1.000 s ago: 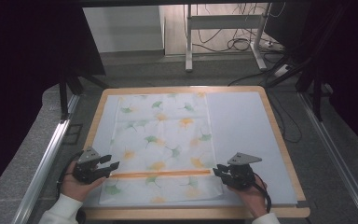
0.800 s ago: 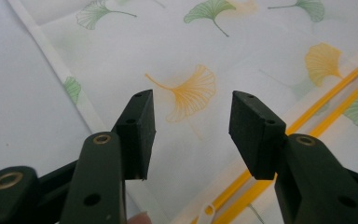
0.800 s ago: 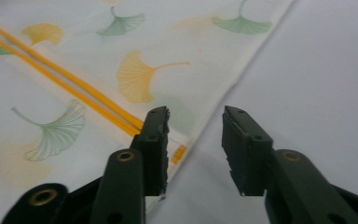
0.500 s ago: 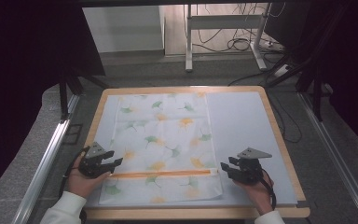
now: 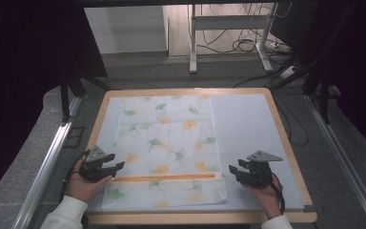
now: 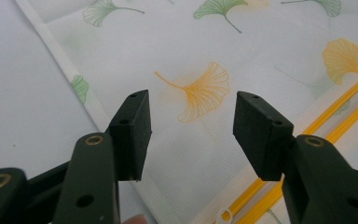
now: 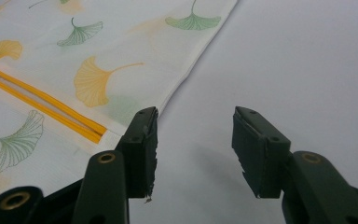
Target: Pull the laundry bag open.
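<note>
A white cloth pouch (image 5: pixel 167 143) printed with green and orange ginkgo leaves lies flat on the pale mat (image 5: pixel 248 124). An orange zipper (image 5: pixel 164 177) runs across it near the front. My left gripper (image 5: pixel 114 168) rests at the pouch's left edge by the zipper's end. Its jaws have just been opening and stand apart above the cloth (image 6: pixel 242 42), gripping nothing, with the zipper (image 6: pixel 335 126) to their right. My right gripper (image 5: pixel 232 171) sits just off the pouch's right edge. Its jaws have also just been opening, and only bare mat (image 7: pixel 298 60) lies between them, beside the cloth (image 7: pixel 121 46).
The mat lies on a wooden-rimmed board (image 5: pixel 286 143). Metal rails (image 5: pixel 47 162) run along both sides. Beyond the far edge stand a desk frame (image 5: pixel 193 43) and loose cables (image 5: pixel 248 45) on the floor. The right half of the mat is bare.
My right gripper has slid a little to the right, off the pouch's edge, and its jaws have spread. The left gripper's jaws have widened slightly; that hand has hardly moved.
</note>
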The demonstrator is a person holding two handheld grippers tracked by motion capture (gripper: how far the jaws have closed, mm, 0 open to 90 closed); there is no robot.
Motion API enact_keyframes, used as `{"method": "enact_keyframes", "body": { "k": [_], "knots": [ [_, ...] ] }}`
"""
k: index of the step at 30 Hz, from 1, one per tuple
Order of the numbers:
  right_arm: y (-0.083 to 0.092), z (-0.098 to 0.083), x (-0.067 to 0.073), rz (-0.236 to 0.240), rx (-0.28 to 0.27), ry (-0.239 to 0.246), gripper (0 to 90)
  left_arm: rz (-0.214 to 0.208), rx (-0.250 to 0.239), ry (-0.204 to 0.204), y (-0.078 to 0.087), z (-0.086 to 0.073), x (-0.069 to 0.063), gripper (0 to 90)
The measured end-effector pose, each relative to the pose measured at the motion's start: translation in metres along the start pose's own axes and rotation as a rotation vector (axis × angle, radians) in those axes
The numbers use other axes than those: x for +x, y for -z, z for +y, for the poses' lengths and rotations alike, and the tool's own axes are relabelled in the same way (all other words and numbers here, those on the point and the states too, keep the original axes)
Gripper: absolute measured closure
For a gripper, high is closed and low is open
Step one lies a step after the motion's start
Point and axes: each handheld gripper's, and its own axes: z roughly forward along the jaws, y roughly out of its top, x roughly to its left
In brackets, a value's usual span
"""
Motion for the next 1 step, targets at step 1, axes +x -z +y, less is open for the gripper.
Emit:
{"method": "enact_keyframes", "body": {
  "k": [1],
  "knots": [
    [0.0000, 0.0000, 0.0000, 0.000, 0.000, 0.000, 49.6, 0.000, 0.000, 0.000, 0.0000, 0.0000, 0.0000, 45.5]
  ]
}}
